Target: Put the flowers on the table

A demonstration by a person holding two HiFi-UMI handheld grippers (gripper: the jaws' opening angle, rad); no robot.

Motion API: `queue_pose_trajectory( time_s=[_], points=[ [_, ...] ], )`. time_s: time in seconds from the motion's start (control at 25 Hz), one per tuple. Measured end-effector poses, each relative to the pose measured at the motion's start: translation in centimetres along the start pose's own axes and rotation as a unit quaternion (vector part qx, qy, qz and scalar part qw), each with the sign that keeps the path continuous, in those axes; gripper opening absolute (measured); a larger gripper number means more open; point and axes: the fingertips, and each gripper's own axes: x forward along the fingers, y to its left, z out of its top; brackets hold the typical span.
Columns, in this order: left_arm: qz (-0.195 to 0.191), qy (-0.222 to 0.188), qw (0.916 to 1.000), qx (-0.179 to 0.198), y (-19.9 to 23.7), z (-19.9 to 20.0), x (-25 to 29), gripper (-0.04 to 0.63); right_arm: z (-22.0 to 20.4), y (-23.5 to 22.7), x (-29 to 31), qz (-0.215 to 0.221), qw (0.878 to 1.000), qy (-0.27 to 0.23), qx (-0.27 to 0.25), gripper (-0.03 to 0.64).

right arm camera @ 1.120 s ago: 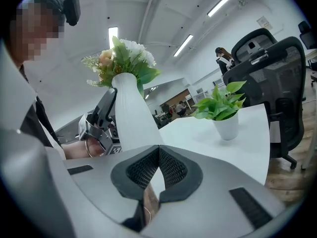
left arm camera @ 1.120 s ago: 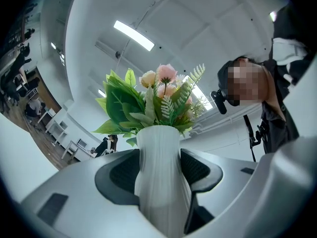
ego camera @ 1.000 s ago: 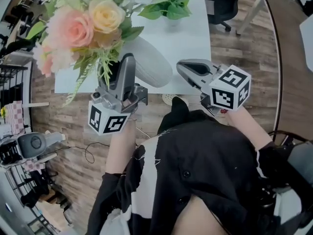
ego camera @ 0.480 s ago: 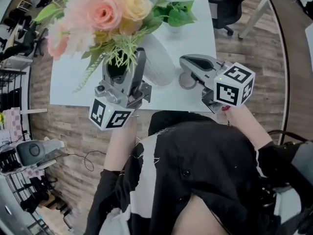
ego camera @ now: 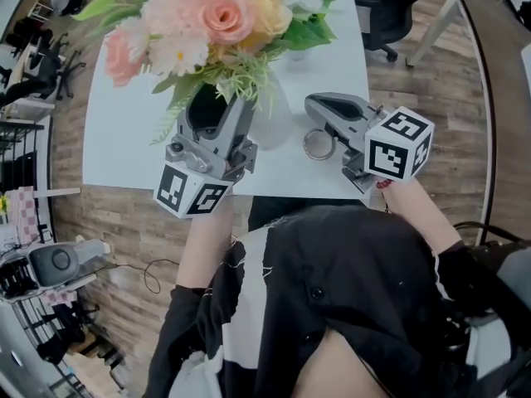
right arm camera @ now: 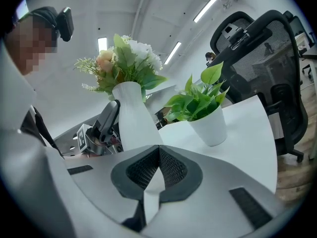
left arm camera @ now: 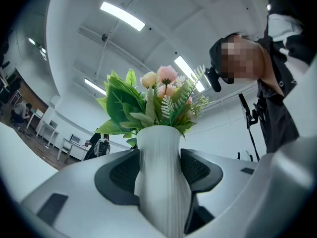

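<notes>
Head view, looking steeply down, has the person's black top (ego camera: 332, 305) nearest, with both forearms reaching forward from it. On the left, the left gripper (ego camera: 217, 110) is clamped on the neck of a white ribbed vase (ego camera: 267, 121). The left gripper view confirms this, with the dark pads pressed against either side of the vase (left arm camera: 158, 182) and the left gripper (left arm camera: 158, 167) tilted upward toward the ceiling lights. On the right, the right gripper (ego camera: 319, 106) hovers over the near edge of the white counter (ego camera: 124, 139), well apart from the vase. In the right gripper view the right gripper (right arm camera: 158, 150) has its jaws drawn together, with nothing held between them. The flowers (ego camera: 207, 23), pink and peach roses among white blooms and green fern, stand upright in the vase above the counter's near half. They spread wide enough to hide the vase mouth from above. Whether the vase base touches the counter cannot be told, since the right gripper's body hides it in the right gripper view. There, the vase (right arm camera: 133, 118) and flowers (right arm camera: 124, 63) stand left of a small potted plant (right arm camera: 205, 113) in a white pot sitting farther back on the counter (right arm camera: 247, 133). Beyond the counter's far edge stands a black mesh office chair (right arm camera: 262, 58) on the wooden floor (ego camera: 415, 81).
</notes>
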Motion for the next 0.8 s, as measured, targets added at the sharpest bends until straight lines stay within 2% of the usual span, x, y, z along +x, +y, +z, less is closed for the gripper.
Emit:
queue_pose_trajectory(
  time_s=[0.28,0.48,0.8],
  points=[
    [-0.002,-0.003,0.9996,0.027,0.5,-0.9,0.0,0.264,-0.5,-0.6,-0.3,-0.004,1.0,0.007,0.0,0.014],
    [0.005,-0.007,0.9998,0.016,0.6,-1.6,-0.1,0.263,-0.8,-0.5,-0.3,-0.009,1.0,0.016,0.003,0.014],
    [0.012,-0.013,0.9997,0.019,0.7,-2.0,0.1,0.264,-0.8,-0.2,0.0,-0.009,0.999,0.04,0.011,0.014]
  ],
)
